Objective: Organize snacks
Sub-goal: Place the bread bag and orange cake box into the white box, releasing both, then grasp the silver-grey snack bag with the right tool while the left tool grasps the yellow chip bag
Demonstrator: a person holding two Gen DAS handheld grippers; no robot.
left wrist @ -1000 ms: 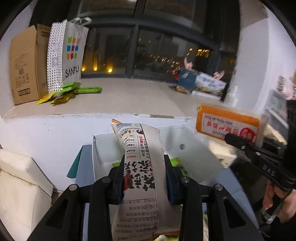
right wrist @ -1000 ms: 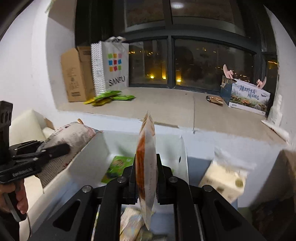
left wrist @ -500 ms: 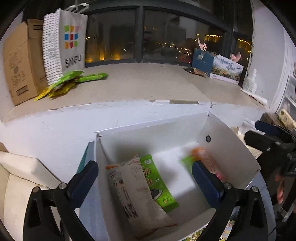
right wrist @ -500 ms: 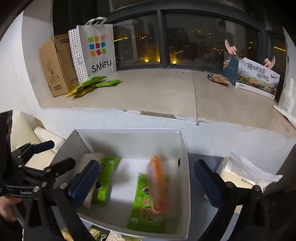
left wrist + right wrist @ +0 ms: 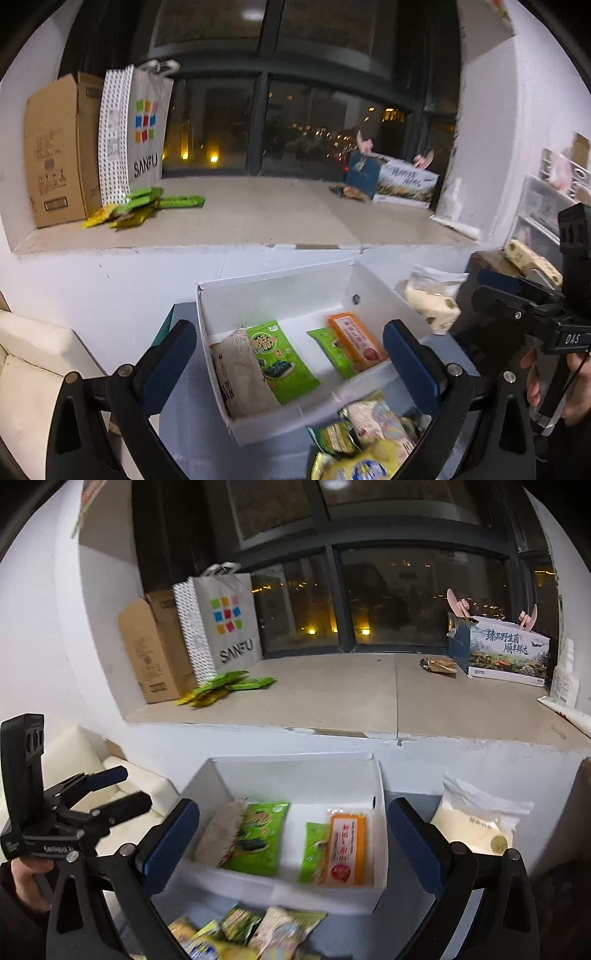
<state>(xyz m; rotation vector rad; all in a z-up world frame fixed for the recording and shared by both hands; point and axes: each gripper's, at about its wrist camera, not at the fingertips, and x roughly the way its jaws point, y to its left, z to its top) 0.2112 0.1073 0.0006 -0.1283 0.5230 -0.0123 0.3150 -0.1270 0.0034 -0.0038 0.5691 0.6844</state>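
A white open box holds a grey printed snack pack lying on a green seaweed pack at its left. At its right an orange pack lies over a second green pack. My left gripper hovers open in front of the box, nothing between its fingers. My right gripper stands open too, above the box, where the orange pack and grey pack show. Loose snacks lie in a pile before the box.
Behind the box runs a windowsill with a cardboard carton, a SANFU bag, green packets and a printed box. A tissue pack lies right of the white box, a cream cushion left.
Both grippers opened wide and let go: the grey pack and the orange pack dropped into the white box. Both grippers then drew back from the box.
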